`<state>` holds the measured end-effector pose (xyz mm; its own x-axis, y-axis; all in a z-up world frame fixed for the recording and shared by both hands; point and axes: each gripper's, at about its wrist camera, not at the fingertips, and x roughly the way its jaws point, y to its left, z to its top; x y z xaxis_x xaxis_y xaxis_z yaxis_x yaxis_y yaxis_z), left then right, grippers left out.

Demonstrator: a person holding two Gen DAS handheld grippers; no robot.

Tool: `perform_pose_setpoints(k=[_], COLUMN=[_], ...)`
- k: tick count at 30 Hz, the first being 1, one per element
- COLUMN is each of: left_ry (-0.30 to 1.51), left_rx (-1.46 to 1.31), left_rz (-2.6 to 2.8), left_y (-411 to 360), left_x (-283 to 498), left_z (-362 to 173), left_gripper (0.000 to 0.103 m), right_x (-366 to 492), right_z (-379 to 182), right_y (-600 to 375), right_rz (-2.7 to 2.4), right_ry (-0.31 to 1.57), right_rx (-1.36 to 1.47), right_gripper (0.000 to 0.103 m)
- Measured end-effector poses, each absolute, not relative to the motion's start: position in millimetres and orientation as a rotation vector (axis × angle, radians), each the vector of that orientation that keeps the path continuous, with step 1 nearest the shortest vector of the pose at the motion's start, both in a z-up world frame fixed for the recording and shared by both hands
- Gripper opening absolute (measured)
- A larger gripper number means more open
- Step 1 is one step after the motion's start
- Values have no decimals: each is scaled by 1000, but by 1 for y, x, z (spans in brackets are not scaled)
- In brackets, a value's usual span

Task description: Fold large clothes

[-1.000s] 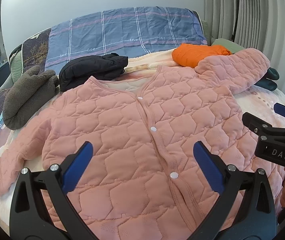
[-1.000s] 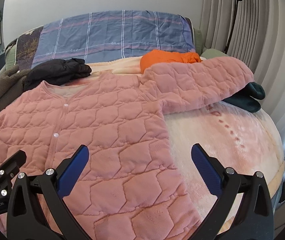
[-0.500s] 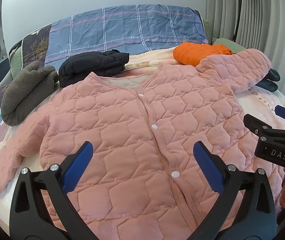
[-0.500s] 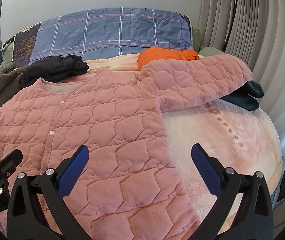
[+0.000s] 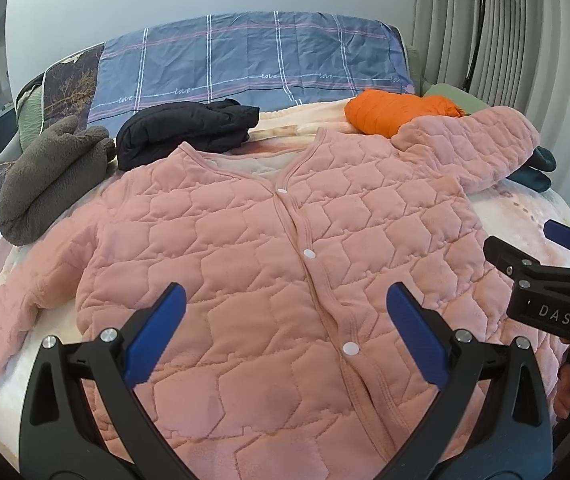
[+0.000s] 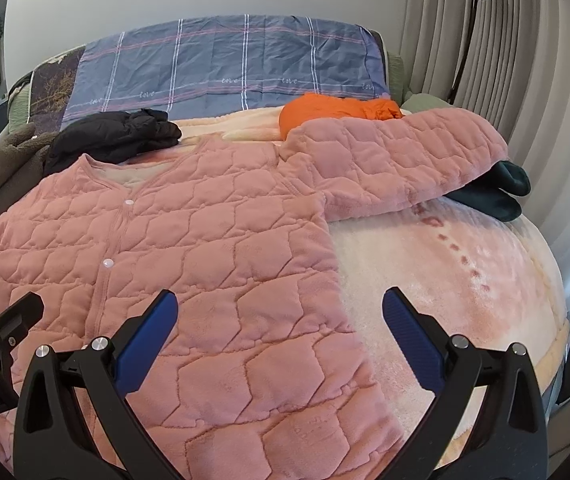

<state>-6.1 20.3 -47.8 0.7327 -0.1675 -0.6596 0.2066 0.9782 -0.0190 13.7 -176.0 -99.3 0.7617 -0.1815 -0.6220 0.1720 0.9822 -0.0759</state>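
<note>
Quilted pink fleece jacket point(image 5: 285, 264), stitched in a raised honeycomb of hexagons and closed down its front by a row of small white snap buttons point(image 5: 309, 254), lies spread flat and face up across a plush cream and pink blanket point(image 6: 445, 280) on the bed. One padded sleeve point(image 6: 397, 160) stretches out to the right, its cuff lying over a dark teal knitted garment point(image 6: 497, 192); the other sleeve point(image 5: 9, 320) trails down the left side with its cuff crumpled. Beyond the collar sit three soft heaps: a puffy orange bundle point(image 5: 397, 114) touching the right sleeve, a smooth black folded garment point(image 5: 185, 134), and a shaggy grey-brown fleece point(image 5: 45, 176). Behind them a blue plaid cotton cover point(image 5: 253, 60) with white script rises against the wall, and ribbed pale curtains point(image 6: 525, 60) hang on the right beside a thin black lamp point(image 6: 471, 20). The left gripper point(image 5: 285, 328), black plastic with flat blue pads point(image 5: 157, 336), hovers over the lower front of the jacket with its jaws spread wide and nothing between them. The right gripper point(image 6: 279, 332) is likewise wide open and empty, poised over the jacket's right hem edge where fleece meets blanket. Fingers of a hand point(image 5: 565, 392) show behind the right gripper's body in the left wrist view.
</note>
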Motion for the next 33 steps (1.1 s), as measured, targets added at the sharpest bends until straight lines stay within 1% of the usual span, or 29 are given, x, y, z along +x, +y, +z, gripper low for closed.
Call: perform_pose_setpoints(k=[5,7,8,11,13,14,15,19,20,22,25,30,31,32,33], left_ry=[667,655,657,700,746,772,804,846,842,821,801,762,746,732,717], left_rx=[-6,-52,-76,-180,-281,-342,-421,-629,-668,-764,-904,-1064,-1093,-1109,-1096], left_rz=[-234,-206,-183,-122,-92,-74,-43,131,181,298,447,517,519,531,554], left_y=[42,62,75,121,157,177,203,283,300,340,390,440,447,452,455], left_x=[-8,-7,-5,-2,-2,-3,-6,-28,-34,-50,-67,-75,-74,-73,-70], left_z=[-38,-36,-36,-45,-56,-64,-74,-103,-108,-119,-135,-157,-160,-162,-161], left_gripper=[101,101,99,85,67,62,54,53,56,73,78,78,76,73,58], right_x=[7,5,6,12,15,18,20,25,27,29,32,31,31,31,31], right_z=[-92,-89,-89,-93,-98,-102,-104,-110,-111,-114,-115,-117,-118,-118,-119], right_y=[-176,-174,-173,-172,-171,-169,-169,-165,-163,-163,-162,-162,-163,-165,-166], right_rz=[-160,-127,-97,-18,19,23,22,7,6,9,16,15,10,5,3], right_ry=[620,602,609,648,679,697,709,739,744,752,755,752,751,754,754], right_rx=[1,9,23,84,125,140,145,132,126,126,122,116,117,120,123], right_gripper=[102,102,102,102,102,102,102,102,102,102,102,102,102,102,102])
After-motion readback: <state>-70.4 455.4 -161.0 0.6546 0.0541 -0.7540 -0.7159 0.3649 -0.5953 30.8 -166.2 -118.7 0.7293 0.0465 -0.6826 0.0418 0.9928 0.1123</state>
